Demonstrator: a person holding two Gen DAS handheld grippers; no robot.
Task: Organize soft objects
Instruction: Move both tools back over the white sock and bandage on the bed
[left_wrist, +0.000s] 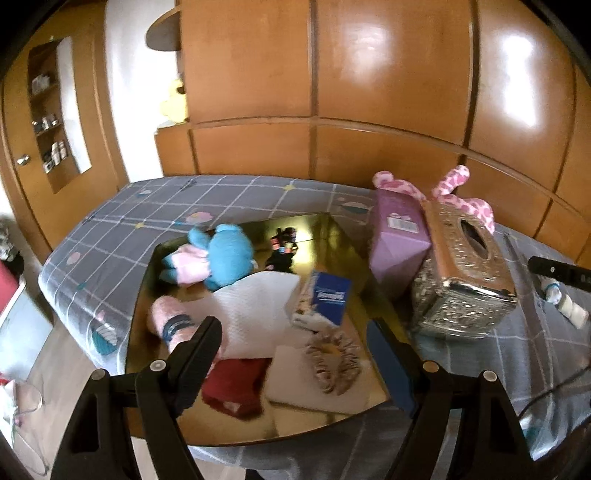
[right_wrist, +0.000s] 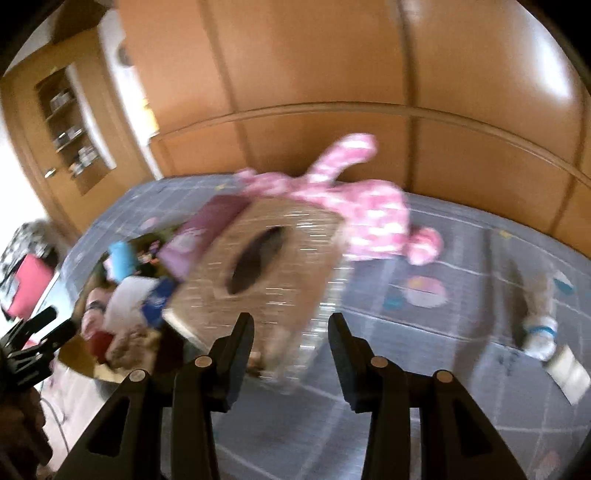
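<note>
A gold tray (left_wrist: 332, 236) lies on the bed and holds soft things: a blue and pink plush (left_wrist: 218, 258), a white cloth (left_wrist: 255, 314), a red cloth (left_wrist: 236, 384), a pink striped sock (left_wrist: 170, 321), a scrunchie (left_wrist: 332, 362) and a blue tissue pack (left_wrist: 325, 299). My left gripper (left_wrist: 295, 339) is open above the tray's near end. A pink spotted plush (right_wrist: 354, 206) lies behind an ornate tissue box (right_wrist: 258, 266). My right gripper (right_wrist: 291, 328) is open just in front of that box. The right wrist view is blurred.
A purple box (left_wrist: 399, 236) leans against the ornate tissue box (left_wrist: 465, 266). A tube (left_wrist: 565, 302) lies at the right on the grey checked bedspread (left_wrist: 155, 206). Wooden wardrobe panels (left_wrist: 332, 74) stand behind the bed. The bed's edge drops to the floor on the left.
</note>
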